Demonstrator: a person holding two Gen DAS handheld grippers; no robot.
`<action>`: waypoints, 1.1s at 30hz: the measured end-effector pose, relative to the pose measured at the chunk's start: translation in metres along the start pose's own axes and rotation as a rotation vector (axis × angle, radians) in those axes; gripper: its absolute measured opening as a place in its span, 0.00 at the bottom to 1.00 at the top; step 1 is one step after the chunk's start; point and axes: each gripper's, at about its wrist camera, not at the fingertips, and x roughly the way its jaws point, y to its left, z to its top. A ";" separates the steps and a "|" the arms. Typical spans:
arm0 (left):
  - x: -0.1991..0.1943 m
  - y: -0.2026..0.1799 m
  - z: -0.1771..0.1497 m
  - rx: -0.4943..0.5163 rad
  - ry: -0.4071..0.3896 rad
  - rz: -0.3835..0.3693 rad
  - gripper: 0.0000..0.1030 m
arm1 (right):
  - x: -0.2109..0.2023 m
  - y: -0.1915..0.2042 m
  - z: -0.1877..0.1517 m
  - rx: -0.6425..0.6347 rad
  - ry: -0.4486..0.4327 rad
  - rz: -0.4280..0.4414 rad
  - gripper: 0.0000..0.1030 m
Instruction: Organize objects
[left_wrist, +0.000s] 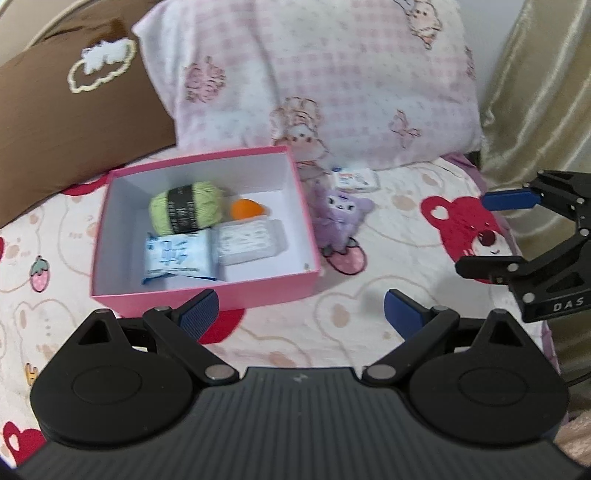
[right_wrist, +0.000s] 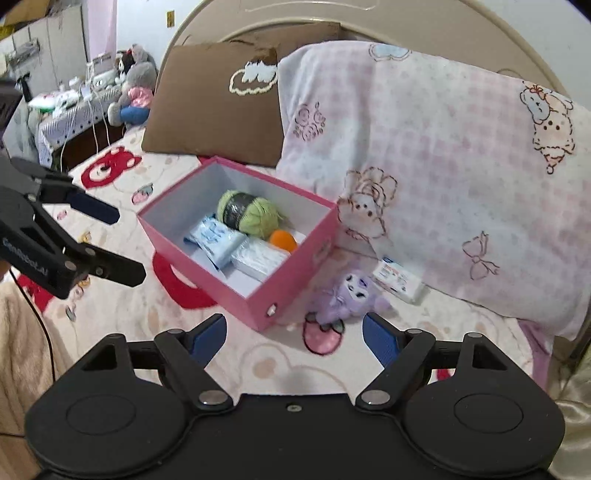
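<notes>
Plush toy (right_wrist: 347, 295) lies just ahead of right tool (right_wrist: 295, 332) — jaws spread, empty.

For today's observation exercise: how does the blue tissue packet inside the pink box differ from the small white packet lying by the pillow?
The blue tissue packet lies inside the pink box, against the yarn; the small white packet lies outside on the bedspread, at the pillow's foot. The first is mostly blue, the second mostly white. The first looks larger. Both are flat, printed, and untouched by either gripper.

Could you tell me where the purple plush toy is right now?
In both wrist views the purple plush toy lies on the bedspread, outside the pink box, to its right, beside a small white packet.
</notes>
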 end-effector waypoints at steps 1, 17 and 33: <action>0.003 -0.004 0.001 0.000 0.005 -0.006 0.94 | -0.001 -0.001 -0.002 -0.017 -0.004 0.001 0.82; 0.079 -0.049 0.007 -0.137 0.014 -0.065 0.91 | 0.047 -0.053 -0.042 -0.264 -0.083 0.008 0.82; 0.179 -0.097 0.008 -0.313 -0.062 0.006 0.68 | 0.119 -0.101 -0.080 -0.226 -0.034 0.132 0.78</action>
